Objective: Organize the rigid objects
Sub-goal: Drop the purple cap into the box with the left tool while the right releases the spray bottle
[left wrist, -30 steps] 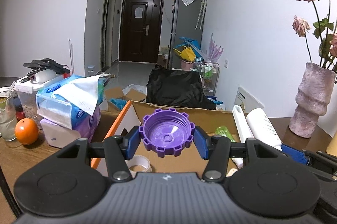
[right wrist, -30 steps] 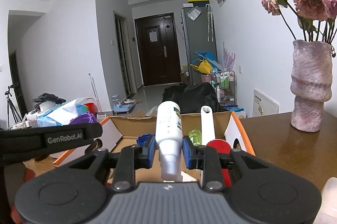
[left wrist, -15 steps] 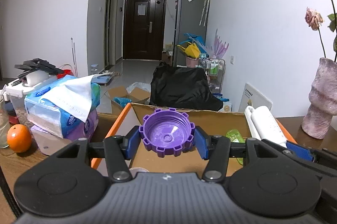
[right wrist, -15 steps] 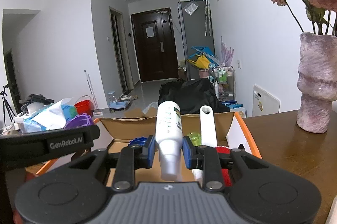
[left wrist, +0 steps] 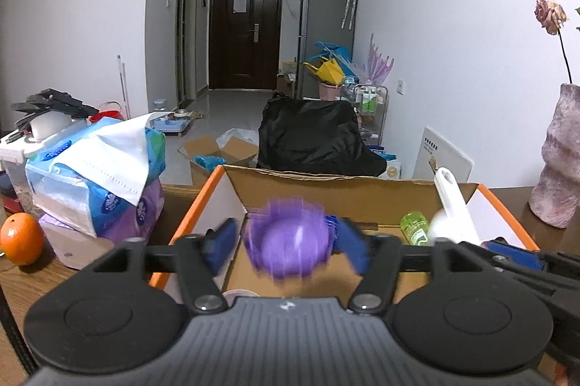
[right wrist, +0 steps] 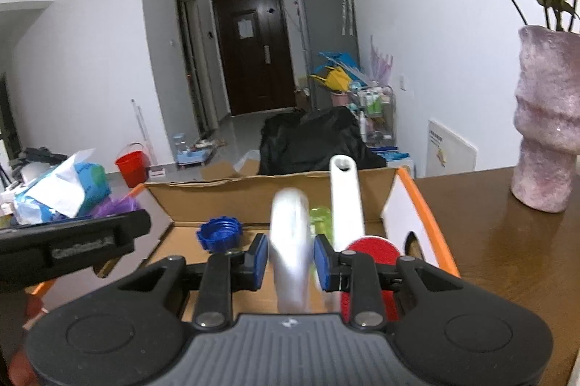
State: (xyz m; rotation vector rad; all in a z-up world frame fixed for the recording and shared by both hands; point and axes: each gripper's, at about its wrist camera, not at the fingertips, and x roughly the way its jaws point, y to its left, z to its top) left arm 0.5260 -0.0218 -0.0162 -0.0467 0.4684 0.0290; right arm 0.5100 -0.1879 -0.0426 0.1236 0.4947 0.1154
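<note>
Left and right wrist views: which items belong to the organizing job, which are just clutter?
Job: purple cap, white bottle, blue cap, cardboard box.
Lying about: orange, tissue packs, vase, red bucket.

Vase beside open cardboard box
</note>
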